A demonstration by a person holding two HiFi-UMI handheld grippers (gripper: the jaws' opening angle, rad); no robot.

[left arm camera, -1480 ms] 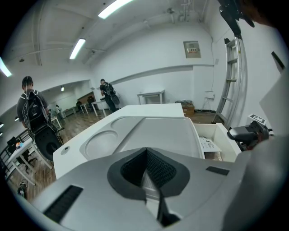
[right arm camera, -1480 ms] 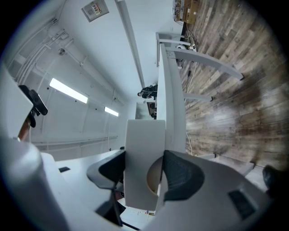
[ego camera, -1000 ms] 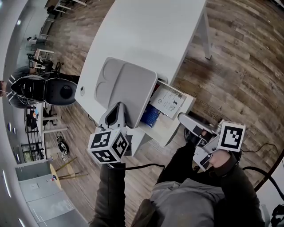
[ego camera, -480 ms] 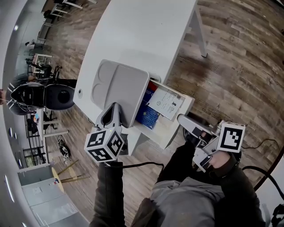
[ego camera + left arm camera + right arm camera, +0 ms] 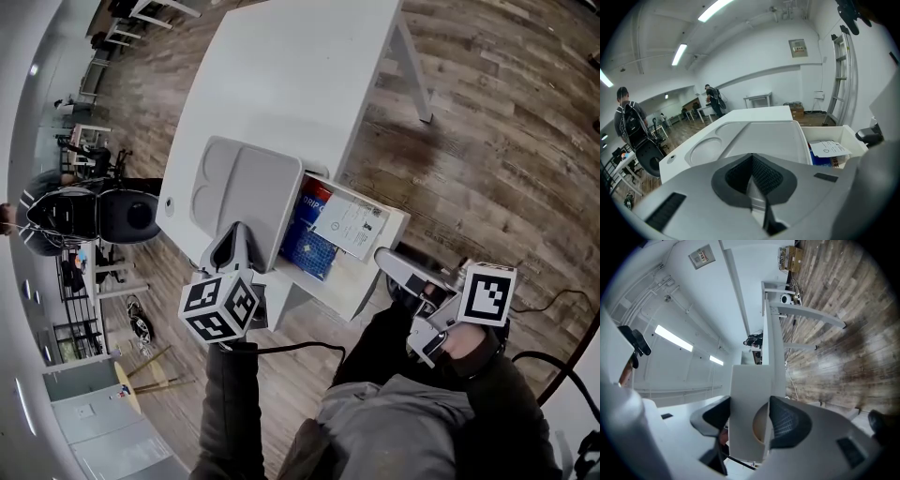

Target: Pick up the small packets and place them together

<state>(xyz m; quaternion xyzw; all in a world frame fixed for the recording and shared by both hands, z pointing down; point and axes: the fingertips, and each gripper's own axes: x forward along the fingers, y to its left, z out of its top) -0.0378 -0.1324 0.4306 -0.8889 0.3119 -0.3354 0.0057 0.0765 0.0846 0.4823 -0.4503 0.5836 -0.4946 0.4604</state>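
Your left gripper [image 5: 241,234] has its fingers pressed together on nothing, at the near edge of the grey moulded plastic tray [image 5: 248,187] on the white worktop [image 5: 291,75]. Your right gripper [image 5: 389,261] pinches the front panel of the open white drawer [image 5: 361,281]. Inside it, the blue and red small packets [image 5: 307,251] lie partly under a white printed sheet [image 5: 349,223].
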